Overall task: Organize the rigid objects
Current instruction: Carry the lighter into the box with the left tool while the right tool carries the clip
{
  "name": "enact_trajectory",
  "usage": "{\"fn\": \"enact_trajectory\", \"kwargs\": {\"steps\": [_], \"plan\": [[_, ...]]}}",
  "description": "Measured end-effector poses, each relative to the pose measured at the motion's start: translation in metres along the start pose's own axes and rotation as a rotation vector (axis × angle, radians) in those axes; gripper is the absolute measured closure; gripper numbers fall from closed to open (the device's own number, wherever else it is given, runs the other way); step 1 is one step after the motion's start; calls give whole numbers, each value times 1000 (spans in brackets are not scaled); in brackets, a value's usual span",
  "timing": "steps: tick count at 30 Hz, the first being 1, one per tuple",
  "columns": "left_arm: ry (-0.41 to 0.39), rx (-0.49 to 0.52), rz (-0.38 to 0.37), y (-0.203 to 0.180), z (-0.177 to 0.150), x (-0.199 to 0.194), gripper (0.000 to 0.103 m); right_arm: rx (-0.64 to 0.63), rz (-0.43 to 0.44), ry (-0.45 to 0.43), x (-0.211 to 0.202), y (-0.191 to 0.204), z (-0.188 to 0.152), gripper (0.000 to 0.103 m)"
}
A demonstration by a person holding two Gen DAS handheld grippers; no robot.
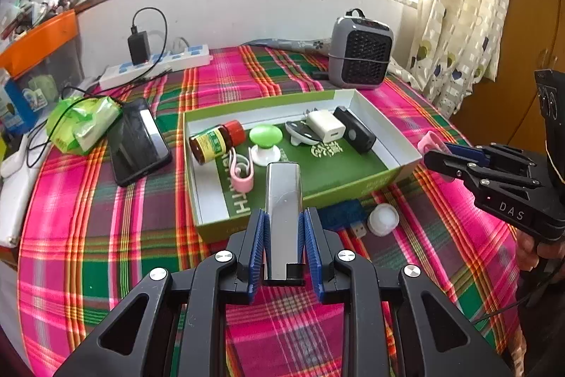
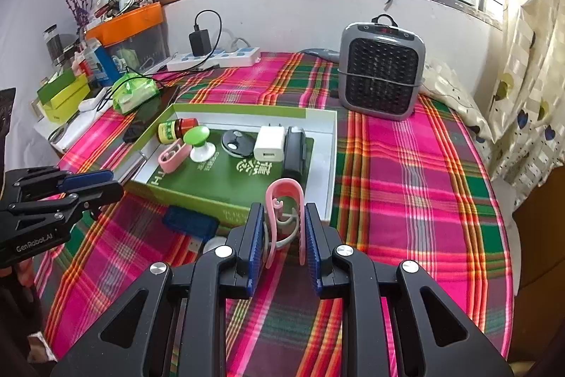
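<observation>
the left gripper [image 1: 284,228] is clenched on a silver metal bar [image 1: 283,200], a flat, shiny rectangular piece with rounded edges and a small notch at its near end; it juts forward between the blue ribbed pads, its far end over the near wall of the green box [image 1: 339,191]. the right gripper [image 2: 284,228] grasps a pink clip [image 2: 285,200], a u-shaped plastic loop with a curled hook inside, held upright just in front of the box's near right corner.

the shallow green-and-white box sits on the plaid tablecloth [image 2: 406,186]. inside it lie a brown bottle with red cap [image 1: 217,142] on its side, a green-topped knob [image 1: 265,143], a second pink clip [image 1: 242,174], a white usb charger [image 1: 326,126], a black key fob [image 1: 355,129] and a small grey-black oval item [image 1: 298,133].

outside, near the box's front wall, lie a blue usb stick [image 1: 344,216] and a white round cap [image 1: 383,219], close together.
</observation>
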State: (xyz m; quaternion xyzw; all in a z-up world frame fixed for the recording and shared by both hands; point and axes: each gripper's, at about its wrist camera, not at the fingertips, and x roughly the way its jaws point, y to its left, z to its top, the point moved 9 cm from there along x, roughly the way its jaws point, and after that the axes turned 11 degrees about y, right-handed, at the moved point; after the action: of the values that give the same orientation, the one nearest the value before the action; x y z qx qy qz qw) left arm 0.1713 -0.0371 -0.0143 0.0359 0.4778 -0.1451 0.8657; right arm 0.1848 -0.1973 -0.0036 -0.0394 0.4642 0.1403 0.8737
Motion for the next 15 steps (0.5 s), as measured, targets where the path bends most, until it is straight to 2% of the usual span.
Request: {"fn": "enact_trajectory", "kwargs": {"steps": [15], "plan": [[-13, -3, -8, 0, 29, 10, 81, 13, 13, 5, 16, -5, 27, 79]]}}
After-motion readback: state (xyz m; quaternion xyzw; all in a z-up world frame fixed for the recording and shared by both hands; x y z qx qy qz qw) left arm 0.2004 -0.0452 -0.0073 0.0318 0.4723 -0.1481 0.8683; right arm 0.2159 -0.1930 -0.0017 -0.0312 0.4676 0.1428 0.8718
